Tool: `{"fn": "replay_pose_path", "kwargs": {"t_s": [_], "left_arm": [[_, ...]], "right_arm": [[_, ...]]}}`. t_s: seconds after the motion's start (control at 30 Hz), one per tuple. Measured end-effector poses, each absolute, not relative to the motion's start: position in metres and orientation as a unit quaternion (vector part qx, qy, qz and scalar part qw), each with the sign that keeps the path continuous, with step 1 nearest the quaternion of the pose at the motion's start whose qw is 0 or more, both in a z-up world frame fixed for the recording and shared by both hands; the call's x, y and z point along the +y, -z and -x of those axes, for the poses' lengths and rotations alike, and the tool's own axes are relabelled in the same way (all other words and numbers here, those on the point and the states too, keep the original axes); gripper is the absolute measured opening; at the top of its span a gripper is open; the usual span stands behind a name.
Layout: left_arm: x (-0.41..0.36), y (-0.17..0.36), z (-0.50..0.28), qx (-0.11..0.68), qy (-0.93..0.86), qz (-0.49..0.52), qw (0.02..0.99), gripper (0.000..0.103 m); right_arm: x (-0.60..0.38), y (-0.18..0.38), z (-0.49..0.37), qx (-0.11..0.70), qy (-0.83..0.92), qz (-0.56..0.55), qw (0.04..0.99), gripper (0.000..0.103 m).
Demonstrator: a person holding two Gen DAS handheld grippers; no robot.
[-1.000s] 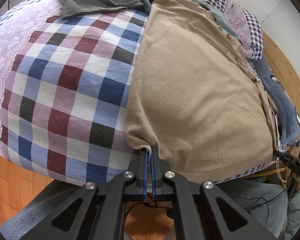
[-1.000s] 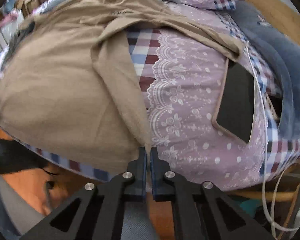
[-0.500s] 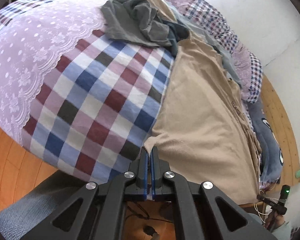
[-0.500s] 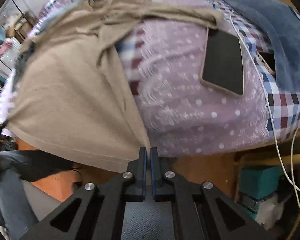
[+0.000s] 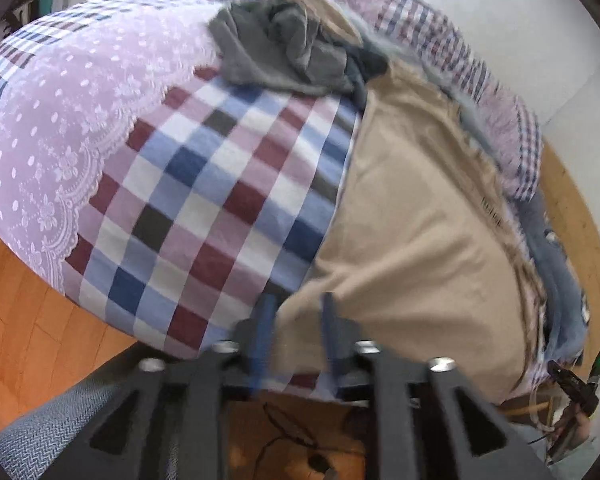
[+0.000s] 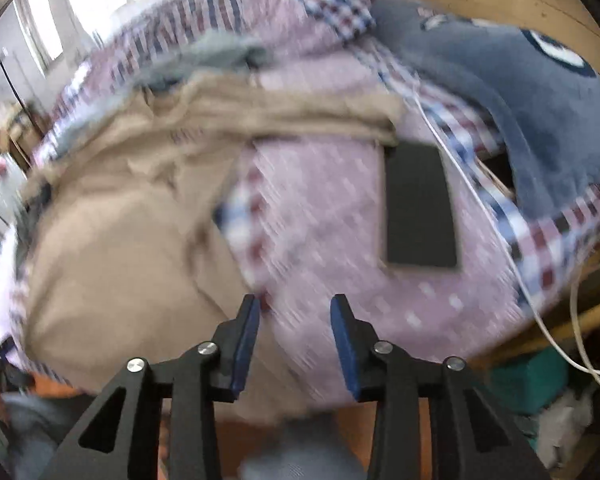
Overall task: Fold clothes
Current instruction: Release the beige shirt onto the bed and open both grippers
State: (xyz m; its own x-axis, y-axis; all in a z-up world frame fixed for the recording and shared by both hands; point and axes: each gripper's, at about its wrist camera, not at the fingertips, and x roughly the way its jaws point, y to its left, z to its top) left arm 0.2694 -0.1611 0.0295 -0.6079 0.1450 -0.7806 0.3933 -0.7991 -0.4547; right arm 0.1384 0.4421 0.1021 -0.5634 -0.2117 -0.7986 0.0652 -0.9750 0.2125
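On the left wrist view, my left gripper point(image 5: 296, 332) has its jaws opening; the near corner of the tan garment point(image 5: 416, 240) lies between the blue pads point(image 5: 265, 332), but they no longer press on it. The garment is spread flat over the checked bedspread point(image 5: 204, 200), running from the bed's near edge away toward a crumpled grey garment point(image 5: 284, 56) farther up. I judge this the release after laying the piece out, so the fold itself is yet to begin.

On the right wrist view, my right gripper point(image 6: 294, 336) is opening too, its jaws apart with nothing pinched; the tan garment point(image 6: 120, 248) lies just left of the fingers, its edge beside the left pad point(image 6: 246, 340). A dark phone point(image 6: 418, 208) rests on the lilac cover point(image 6: 320, 208) to the right, with a white cable point(image 6: 480, 196) running beside it. The picture is blurred, so finer creases escape me.

Next, I think, both grippers need a fresh hold on an edge or a sleeve, keeping clear of the phone and cable.
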Motion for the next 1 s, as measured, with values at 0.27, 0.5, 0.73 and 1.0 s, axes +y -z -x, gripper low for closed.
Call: {"fn": "replay_pose_path", "kwargs": {"t_s": [0.27,0.5,0.73,1.0], "left_arm": [[-0.174,-0.04,-0.262,0.34,0.857,-0.379,0.081,0.062],[-0.158,-0.032,-0.238,0.3,0.867,-0.392,0.07,0.069],[-0.134,-0.035,-0.225,0.279,0.879,-0.385,0.043,0.07],[-0.1,-0.051,-0.207,0.273,0.892,-0.36,-0.023,0.07]], "right_arm": [[0.401,-0.086,-0.086,-0.171,0.895,-0.401,0.096,0.043],[0.388,-0.067,-0.078,-0.15,0.894,-0.409,0.102,0.044],[0.392,-0.064,-0.067,-0.16,0.896,-0.403,0.098,0.044],[0.386,-0.067,-0.048,-0.159,0.896,-0.399,0.111,0.044]]}}
